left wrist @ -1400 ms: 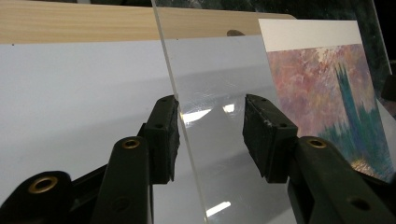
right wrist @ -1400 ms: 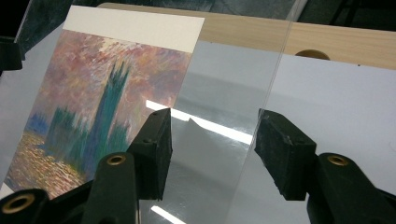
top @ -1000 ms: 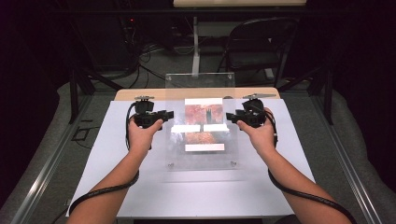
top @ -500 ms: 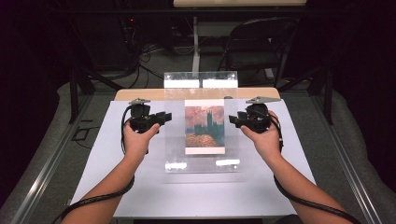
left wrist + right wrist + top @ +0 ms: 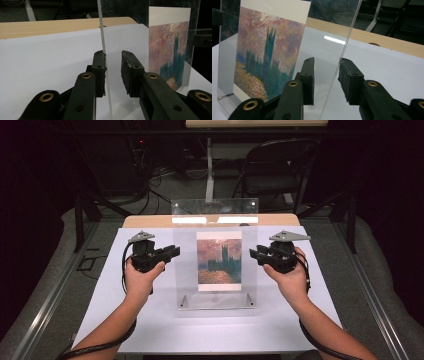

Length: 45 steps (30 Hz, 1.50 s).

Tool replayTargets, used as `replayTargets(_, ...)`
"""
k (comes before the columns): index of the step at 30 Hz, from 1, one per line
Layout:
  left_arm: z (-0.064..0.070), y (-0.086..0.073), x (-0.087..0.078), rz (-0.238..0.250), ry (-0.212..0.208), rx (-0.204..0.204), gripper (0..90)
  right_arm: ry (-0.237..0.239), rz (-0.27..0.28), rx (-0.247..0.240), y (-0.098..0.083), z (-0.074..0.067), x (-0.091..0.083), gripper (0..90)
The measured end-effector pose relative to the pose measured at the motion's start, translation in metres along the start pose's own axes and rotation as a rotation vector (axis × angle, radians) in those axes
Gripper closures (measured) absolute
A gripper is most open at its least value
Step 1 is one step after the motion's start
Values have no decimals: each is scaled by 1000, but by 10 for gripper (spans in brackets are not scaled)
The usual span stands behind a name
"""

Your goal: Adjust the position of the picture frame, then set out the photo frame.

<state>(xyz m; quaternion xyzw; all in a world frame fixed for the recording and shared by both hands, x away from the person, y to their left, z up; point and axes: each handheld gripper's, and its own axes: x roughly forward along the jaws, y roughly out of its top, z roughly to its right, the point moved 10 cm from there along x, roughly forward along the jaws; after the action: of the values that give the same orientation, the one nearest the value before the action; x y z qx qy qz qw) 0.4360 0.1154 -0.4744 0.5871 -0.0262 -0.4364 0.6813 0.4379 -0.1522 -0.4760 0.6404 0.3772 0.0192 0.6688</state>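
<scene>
A clear acrylic picture frame (image 5: 184,270) stands upright on the white sheet and holds a print of a purple and orange painting (image 5: 219,257). My left gripper (image 5: 176,252) is at its left edge and my right gripper (image 5: 252,253) at its right edge. Both pairs of jaws have just been closing with the panel's edge between them. In the left gripper view (image 5: 113,56) the panel's edge (image 5: 103,40) touches the left pad, and the other pad stands apart. In the right gripper view (image 5: 327,62) the edge (image 5: 344,50) lies against the right pad, with a gap to the left one.
A white sheet (image 5: 125,320) covers the table, whose wooden far edge (image 5: 150,221) shows behind. Small metal pegs (image 5: 183,306) sit at the frame's foot. A folding chair (image 5: 280,170), cables and a table leg lie beyond; metal rails run along both sides.
The frame has gone from tilted with glare over the print to upright with the print plain. Both hands have drawn slightly outward and nearer, and the jaws have narrowed around the panel's edges.
</scene>
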Motion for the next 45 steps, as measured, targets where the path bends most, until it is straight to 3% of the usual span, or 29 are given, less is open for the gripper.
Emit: replayTargets(45,23,-19,-33,16,-63,40,763,45,51,-7,-14,-22,-35,702)
